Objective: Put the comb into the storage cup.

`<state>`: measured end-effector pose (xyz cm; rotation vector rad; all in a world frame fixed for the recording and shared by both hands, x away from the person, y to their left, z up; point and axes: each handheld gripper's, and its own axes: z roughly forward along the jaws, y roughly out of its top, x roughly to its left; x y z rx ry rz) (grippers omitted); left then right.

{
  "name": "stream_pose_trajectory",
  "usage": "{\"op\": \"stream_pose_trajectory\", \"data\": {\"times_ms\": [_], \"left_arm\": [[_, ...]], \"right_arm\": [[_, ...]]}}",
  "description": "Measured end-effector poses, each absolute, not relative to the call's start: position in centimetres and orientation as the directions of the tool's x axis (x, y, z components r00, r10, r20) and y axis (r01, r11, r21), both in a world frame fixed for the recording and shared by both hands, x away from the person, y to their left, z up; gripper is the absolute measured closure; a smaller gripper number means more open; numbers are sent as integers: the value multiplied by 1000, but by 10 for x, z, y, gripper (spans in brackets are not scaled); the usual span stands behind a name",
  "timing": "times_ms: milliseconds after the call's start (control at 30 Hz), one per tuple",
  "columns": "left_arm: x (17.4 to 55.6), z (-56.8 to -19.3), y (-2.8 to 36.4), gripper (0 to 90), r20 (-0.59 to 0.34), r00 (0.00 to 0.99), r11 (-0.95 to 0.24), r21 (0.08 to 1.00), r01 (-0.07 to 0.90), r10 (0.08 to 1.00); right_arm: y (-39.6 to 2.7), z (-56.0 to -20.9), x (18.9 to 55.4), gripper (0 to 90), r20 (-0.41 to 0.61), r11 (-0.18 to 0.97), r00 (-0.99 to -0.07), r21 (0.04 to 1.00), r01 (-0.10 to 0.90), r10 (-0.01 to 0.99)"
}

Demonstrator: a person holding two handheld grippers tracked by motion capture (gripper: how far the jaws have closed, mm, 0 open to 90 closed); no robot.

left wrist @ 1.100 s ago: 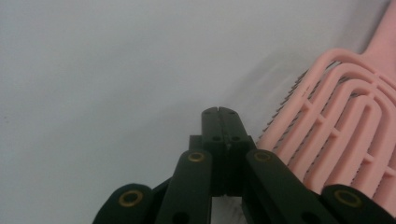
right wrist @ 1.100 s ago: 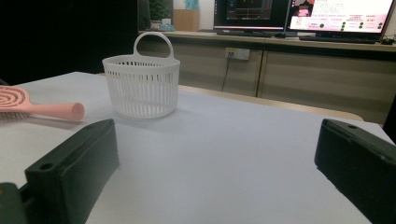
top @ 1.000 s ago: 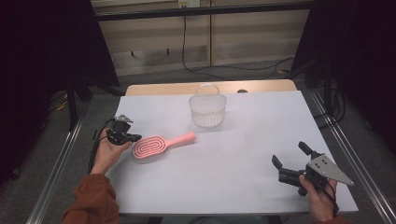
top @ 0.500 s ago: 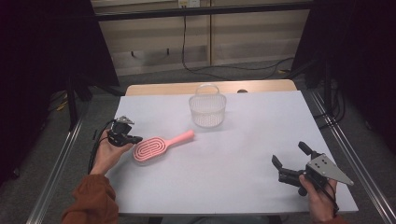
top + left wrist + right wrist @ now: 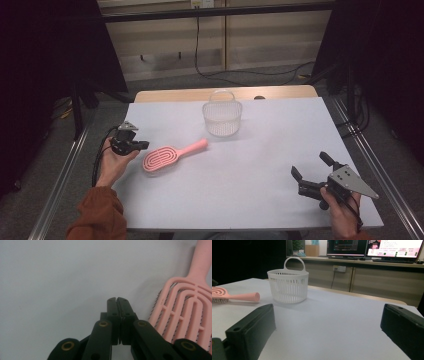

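Note:
A pink vented hairbrush lies flat on the white table, its handle towards a white slotted basket. My left gripper rests at the table's left edge, just left of the brush head, shut with nothing between its jaws. In the left gripper view its pads meet, and the brush head lies just to their right. At the front right, my right gripper stands open and empty. The right gripper view looks across bare table at the basket and the brush.
The basket stands upright at the middle back of the table, with a handle on top. Metal frame rails run along both table sides. A cable trails from the left gripper. Monitors sit on a far counter.

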<state>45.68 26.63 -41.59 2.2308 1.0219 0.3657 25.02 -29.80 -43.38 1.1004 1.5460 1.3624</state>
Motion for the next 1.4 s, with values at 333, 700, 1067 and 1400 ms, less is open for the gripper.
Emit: {"op": "stream_pose_trajectory", "data": {"times_ms": [333, 700, 1067, 1400], "left_arm": [[448, -403, 268, 801, 5, 659, -448, 737, 506, 752], [446, -396, 268, 431, 29, 649, -423, 780, 461, 760], [445, -389, 276, 36, -9, 603, -316, 846, 430, 797], [435, -376, 276, 28, -35, 621, -238, 905, 352, 783]], "right_arm": [[-298, -433, 250, 0, -12, 47, -315, 993, 105, 949], [-298, -433, 250, 0, -13, 48, -317, 993, 104, 949], [-298, -433, 249, 0, -14, 49, -316, 994, 102, 948], [-298, -433, 249, 0, -15, 48, -315, 994, 100, 949]]}}
